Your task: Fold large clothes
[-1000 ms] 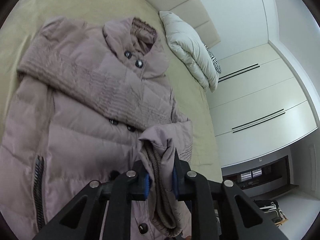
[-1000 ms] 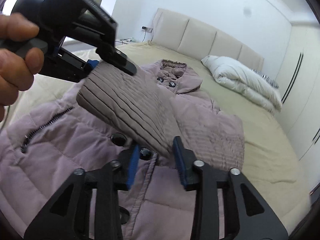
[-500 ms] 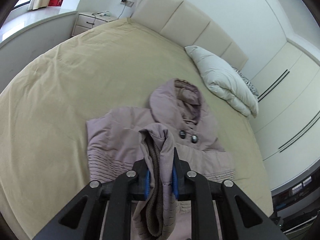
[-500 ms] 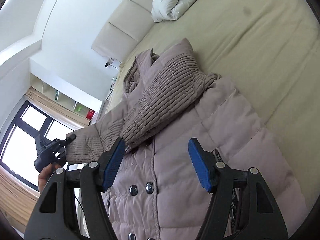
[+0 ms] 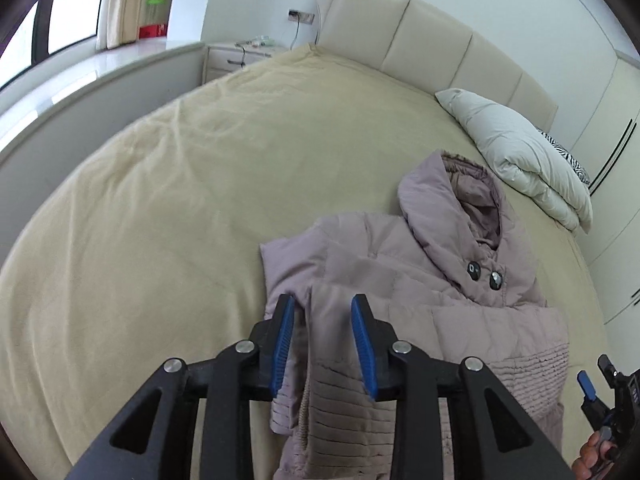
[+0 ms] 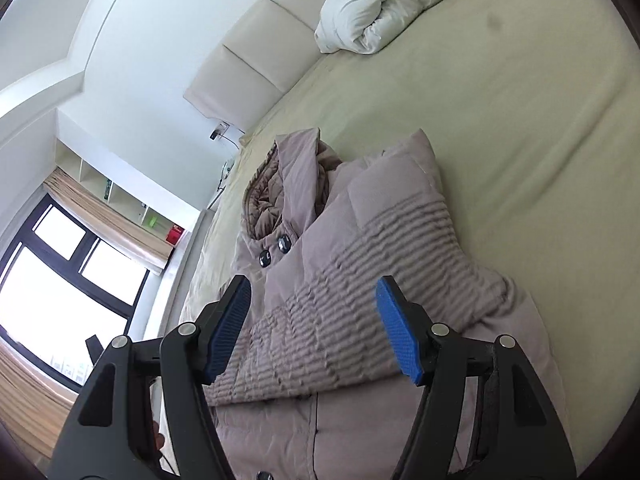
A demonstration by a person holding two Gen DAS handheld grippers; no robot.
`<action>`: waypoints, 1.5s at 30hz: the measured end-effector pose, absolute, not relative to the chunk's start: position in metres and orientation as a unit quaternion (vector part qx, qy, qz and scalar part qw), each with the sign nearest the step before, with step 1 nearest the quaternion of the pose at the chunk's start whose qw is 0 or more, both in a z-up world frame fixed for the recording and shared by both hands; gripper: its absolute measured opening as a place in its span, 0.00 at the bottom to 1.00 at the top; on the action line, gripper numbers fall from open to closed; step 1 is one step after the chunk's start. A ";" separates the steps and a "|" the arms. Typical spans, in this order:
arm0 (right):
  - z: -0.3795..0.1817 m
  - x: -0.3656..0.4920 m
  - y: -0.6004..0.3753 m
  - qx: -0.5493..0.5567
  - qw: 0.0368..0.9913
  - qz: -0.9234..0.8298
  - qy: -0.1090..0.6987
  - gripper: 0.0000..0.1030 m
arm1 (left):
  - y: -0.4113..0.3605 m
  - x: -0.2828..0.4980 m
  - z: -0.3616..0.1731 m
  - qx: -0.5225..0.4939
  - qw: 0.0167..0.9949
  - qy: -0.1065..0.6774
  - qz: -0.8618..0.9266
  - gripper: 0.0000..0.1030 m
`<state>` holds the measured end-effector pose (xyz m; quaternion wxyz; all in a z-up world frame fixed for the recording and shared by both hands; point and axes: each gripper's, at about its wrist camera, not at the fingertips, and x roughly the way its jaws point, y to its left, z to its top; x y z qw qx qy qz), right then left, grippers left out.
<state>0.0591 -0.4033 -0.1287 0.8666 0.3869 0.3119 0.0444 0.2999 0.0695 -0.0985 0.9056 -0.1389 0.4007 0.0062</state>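
Observation:
A mauve padded jacket with a hood lies front up on the beige bed. One ribbed sleeve is folded across its chest. The sleeve's cuff sits between the blue pads of my left gripper. Its jaws are opening, and a gap shows beside the left pad. My right gripper hovers open above the folded sleeve with nothing held. In the left wrist view the right gripper shows at the lower right edge, in a person's hand.
A folded white duvet lies by the padded headboard. A nightstand and a low ledge stand beyond the bed's left side. Wardrobe doors are on the right. Bare bedspread spreads left of the jacket.
The left gripper swung the cuff across the jacket and its pads have parted from it. The right gripper let go of the sleeve, rolled and drew away. The sleeve now rests on the chest.

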 end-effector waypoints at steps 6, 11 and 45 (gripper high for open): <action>-0.182 0.119 -0.405 0.350 0.848 -0.011 0.398 0.50 | 0.043 0.300 -0.082 -0.085 0.931 0.355 0.025 0.39; -0.168 0.120 -0.392 0.303 0.865 -0.025 0.399 0.51 | -0.015 0.295 -0.114 -0.026 0.918 0.390 -0.076 0.40; -0.199 0.171 -0.360 0.225 0.915 0.043 0.332 0.56 | -0.119 0.525 -0.118 0.035 0.897 0.439 -0.044 0.82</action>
